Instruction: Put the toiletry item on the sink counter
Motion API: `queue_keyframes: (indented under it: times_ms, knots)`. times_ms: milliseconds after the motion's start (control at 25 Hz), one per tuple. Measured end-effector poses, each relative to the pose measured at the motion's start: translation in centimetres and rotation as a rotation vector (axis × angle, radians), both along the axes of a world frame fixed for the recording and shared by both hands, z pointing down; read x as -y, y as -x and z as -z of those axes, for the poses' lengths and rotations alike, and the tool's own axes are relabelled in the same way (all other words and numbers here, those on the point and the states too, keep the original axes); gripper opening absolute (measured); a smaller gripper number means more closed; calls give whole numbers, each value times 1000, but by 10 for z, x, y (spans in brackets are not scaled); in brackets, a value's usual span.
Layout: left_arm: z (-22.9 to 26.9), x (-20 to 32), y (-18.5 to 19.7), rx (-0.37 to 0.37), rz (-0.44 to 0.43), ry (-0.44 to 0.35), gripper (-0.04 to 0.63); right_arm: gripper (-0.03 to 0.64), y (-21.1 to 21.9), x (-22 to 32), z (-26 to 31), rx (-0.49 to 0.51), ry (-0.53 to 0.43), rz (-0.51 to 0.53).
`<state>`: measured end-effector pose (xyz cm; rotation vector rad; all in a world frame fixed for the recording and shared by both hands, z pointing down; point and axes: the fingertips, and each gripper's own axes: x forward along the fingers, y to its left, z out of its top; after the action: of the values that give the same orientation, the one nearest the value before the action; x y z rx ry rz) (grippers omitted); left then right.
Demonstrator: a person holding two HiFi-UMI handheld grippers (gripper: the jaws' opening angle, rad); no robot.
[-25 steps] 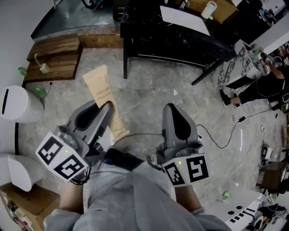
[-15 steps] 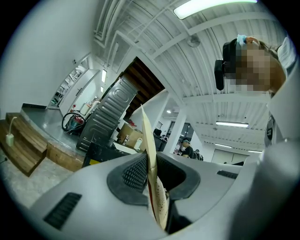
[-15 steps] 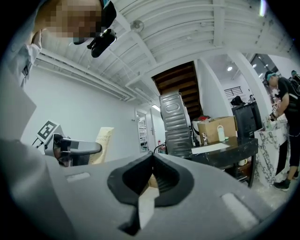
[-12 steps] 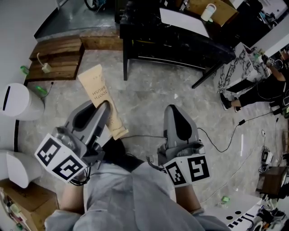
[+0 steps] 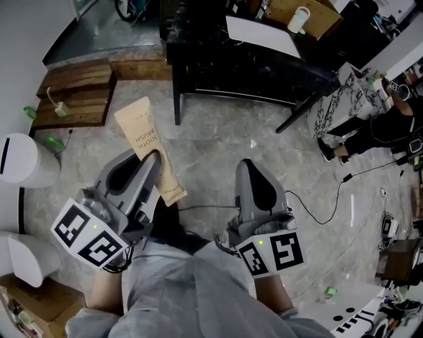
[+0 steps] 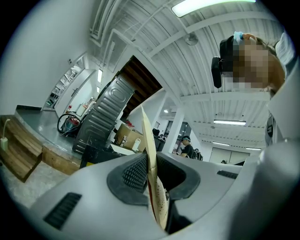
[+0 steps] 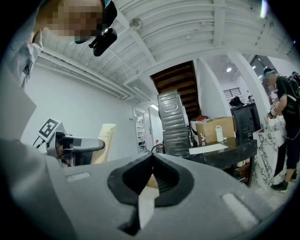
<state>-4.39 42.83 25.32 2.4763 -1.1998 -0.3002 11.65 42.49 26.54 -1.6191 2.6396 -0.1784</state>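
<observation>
The toiletry item is a flat tan toothbrush packet (image 5: 141, 139) with brown print. My left gripper (image 5: 153, 160) is shut on its lower half, and the packet sticks out forward over the stone floor. In the left gripper view the packet (image 6: 148, 150) stands edge-on, pinched between the two ribbed pads. My right gripper (image 5: 247, 166) hangs beside it at the right, shut with nothing between its jaws. The right gripper view shows that gripper's tips (image 7: 151, 157) meeting, with the packet (image 7: 106, 139) away to its left. No sink counter is visible.
A black table (image 5: 251, 63) with a white sheet and a cardboard box (image 5: 310, 14) stands ahead. Wooden steps (image 5: 73, 92) lie at the far left, and a white bin (image 5: 23, 160) sits beside them. A cable (image 5: 330, 198) crosses the floor. A person (image 5: 383, 125) is at the right.
The floor and furniture have slid a little left and up in the head view. Both grippers keep their places in it, and the packet stays in the left one.
</observation>
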Motion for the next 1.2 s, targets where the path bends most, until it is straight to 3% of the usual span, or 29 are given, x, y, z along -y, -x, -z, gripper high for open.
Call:
queue_keyframes:
  times_ms: [1200]
  knots:
    - [19, 251, 55, -8, -107, -32, 57, -3, 61, 237, 14, -8, 16, -85]
